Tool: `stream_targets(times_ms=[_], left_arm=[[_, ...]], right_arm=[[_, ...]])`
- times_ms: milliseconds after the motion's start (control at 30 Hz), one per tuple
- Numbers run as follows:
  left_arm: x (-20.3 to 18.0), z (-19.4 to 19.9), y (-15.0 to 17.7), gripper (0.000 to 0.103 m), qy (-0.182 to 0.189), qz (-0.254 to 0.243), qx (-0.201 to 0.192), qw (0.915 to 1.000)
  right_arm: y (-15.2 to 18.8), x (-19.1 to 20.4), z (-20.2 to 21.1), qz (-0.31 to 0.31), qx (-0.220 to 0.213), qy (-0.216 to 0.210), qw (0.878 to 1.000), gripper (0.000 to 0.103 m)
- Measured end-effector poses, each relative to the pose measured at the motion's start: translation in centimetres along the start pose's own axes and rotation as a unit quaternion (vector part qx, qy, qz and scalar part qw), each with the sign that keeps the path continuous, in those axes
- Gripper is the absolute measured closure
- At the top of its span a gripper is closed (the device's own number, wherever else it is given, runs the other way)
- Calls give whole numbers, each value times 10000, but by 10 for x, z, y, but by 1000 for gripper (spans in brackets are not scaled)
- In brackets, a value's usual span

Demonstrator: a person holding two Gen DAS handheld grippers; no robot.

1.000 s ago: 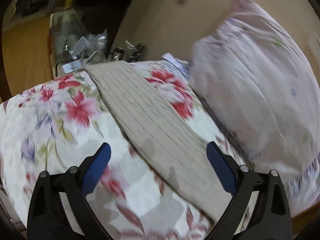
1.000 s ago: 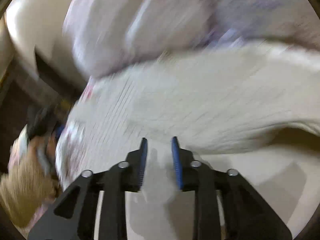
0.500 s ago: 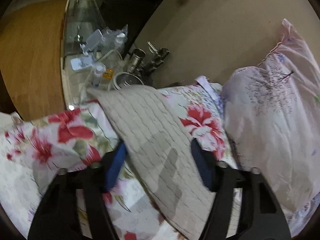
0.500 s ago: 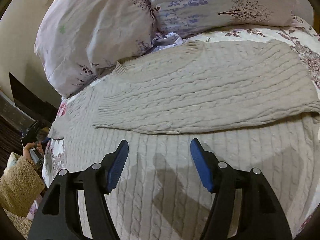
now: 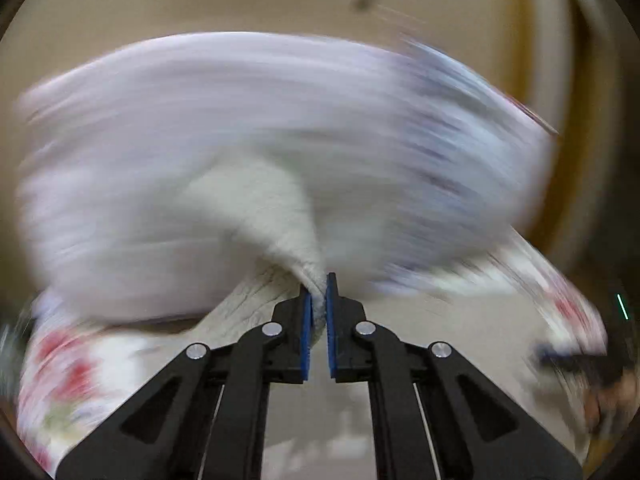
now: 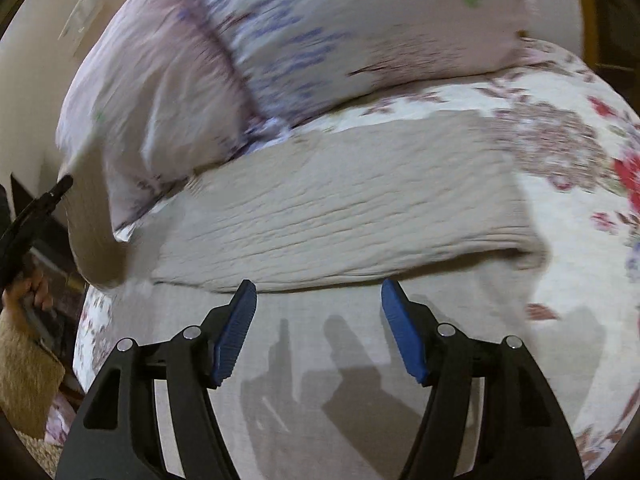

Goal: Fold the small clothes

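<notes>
A beige cable-knit sweater [image 6: 340,208] lies on the floral bed cover, its upper part folded over the lower. My right gripper [image 6: 318,320] is open and empty just above the sweater's near panel, in front of the fold edge. My left gripper [image 5: 318,304] is shut on a raised piece of the sweater [image 5: 276,216], pinched between the blue pads. The left wrist view is heavily blurred by motion. In the right wrist view the left gripper [image 6: 36,208] shows at the far left with lifted beige knit [image 6: 92,216] beside it.
Two pale lavender-print pillows [image 6: 320,28] lie at the head of the bed, right behind the sweater. The floral bed cover [image 6: 580,184] extends to the right. A beige wall [image 5: 280,0] is behind. A woven tan object [image 6: 24,376] sits by the bed's left edge.
My left gripper has shut on a part of the sweater and is swinging it up fast toward the pillows. The right gripper stays open over the sweater, shifted slightly.
</notes>
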State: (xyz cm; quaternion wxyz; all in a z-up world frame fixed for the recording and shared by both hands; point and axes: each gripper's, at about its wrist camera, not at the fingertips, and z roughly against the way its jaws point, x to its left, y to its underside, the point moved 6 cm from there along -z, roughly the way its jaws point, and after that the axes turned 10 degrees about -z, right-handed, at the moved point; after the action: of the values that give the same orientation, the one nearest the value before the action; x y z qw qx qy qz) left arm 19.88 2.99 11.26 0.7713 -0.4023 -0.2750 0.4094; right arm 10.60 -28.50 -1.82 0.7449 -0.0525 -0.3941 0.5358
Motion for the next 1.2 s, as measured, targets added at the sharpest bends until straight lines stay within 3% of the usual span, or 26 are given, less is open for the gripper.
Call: stream_targets(times_ms=[33,100,133,167,200,267,333,433,500,567,667,733,833,867,900,933,967,1000,1067,1200], left_arm=[[-40,-16,2,90,296,-396,185,9986],[-101,-36,22,72,723,-931,599,9912],[-116,-36,37,66,734,-1022,720,9894],[-117,-29,52,53,611,-960,782,9904],[-109,-21,64,38,423,-782,836,9925],[-87,-2,89,26,85,-301,994,9946],[-54,27,129,23,-350,436,1353,9892],[-19,64,184,22,-681,1304,1900,9707],[-6,86,221,24,-602,1990,2121,9549],[-10,104,247,31,-317,2597,2183,9402],[-25,125,257,38,-4,2926,2022,9346],[-41,136,263,44,323,3133,1993,9279],[-64,141,261,50,632,3180,2065,9232],[-68,140,261,61,700,3180,2092,9221],[-74,135,261,83,914,3239,2168,9164],[-76,133,260,92,1031,3282,2220,9124],[-78,127,257,94,1142,3307,2239,9096],[-76,121,248,94,1307,3318,2174,9086],[-66,112,221,95,1557,3230,1823,9155],[-9,82,149,95,1415,3000,874,9393]], right_arm=[[-1,-11,3,-71,-21,90,9999,34],[-1,-28,10,-199,-2,223,9996,34],[0,-38,17,-279,-11,268,9992,34],[1,-46,23,-328,-37,308,9990,33],[4,-57,32,-383,-61,374,9985,33],[12,-76,47,-531,-7,463,9975,33],[26,-93,57,-766,211,406,9960,33],[59,-109,65,-1012,739,168,9920,40],[77,-106,73,-1006,940,-139,9904,48],[96,-104,74,-1232,1380,-623,9808,64],[129,-97,72,-1497,2011,-1231,9602,74],[146,-90,70,-1574,2342,-1489,9477,88],[154,-78,64,-1418,2582,-1637,9415,95],[150,-71,61,-1325,2550,-1735,9420,95],[141,-63,59,-1254,2459,-1852,9431,96],[128,-55,57,-1184,2328,-1979,9448,96],[118,-48,55,-1119,2203,-2060,9468,96],[102,-40,53,-1050,2034,-2160,9492,96],[67,-26,50,-950,1627,-2365,9532,96],[-16,-5,33,-956,749,-2611,9577,96]])
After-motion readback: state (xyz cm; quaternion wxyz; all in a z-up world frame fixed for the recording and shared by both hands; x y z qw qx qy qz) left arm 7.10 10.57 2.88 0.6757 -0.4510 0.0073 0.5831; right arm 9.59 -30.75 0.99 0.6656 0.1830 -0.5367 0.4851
